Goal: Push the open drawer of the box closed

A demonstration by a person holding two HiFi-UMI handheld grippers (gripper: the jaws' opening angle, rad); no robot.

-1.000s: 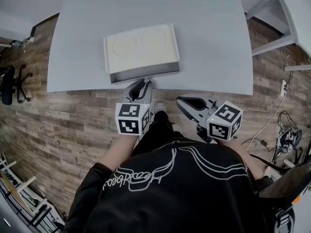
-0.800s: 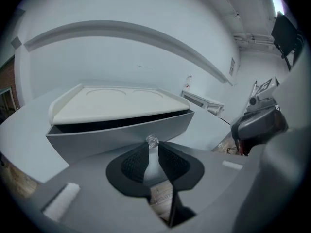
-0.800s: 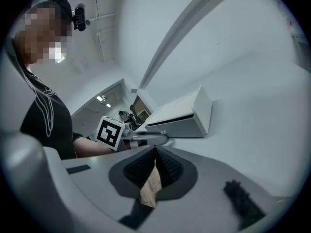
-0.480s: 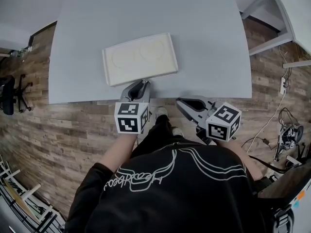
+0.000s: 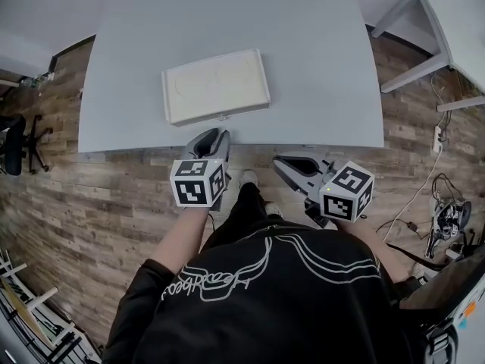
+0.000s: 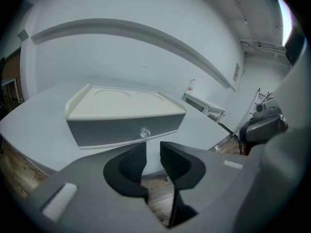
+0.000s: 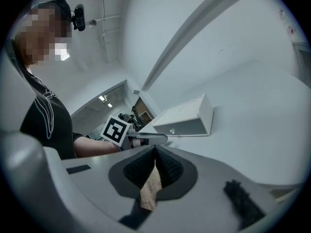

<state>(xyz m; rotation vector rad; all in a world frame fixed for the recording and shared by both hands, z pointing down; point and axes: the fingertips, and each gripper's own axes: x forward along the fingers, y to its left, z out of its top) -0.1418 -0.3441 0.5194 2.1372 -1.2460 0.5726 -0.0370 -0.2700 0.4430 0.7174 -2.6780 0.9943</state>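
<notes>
- Upper centre of the head view: box [image 5: 216, 86] sits on the table [image 5: 326, 67] near its lower edge. The drawer [image 6: 129, 130] stood out a second ago and is now flush with the box.
- That means the drawer already lies closed, as the task wants.
- Your left gripper [image 6: 153, 149] has just been opening: narrow gap, nothing in it. The knob [image 6: 145, 132] was at its tips and now sits clear ahead.
- Your right gripper [image 7: 155, 152] is pinched together, empty, lower right.
- Box's long axis runs left-right, right end slightly higher. The drawer front faces the frame's bottom, toward you.

Setting: office-type lab room. Wood-look floor [image 5: 91, 203], large grey table [image 5: 318, 59], swivel chair [image 5: 11, 146] at left edge. Cable tangle [image 5: 449, 217] and power strip [image 5: 440, 136] at right edge.
</notes>
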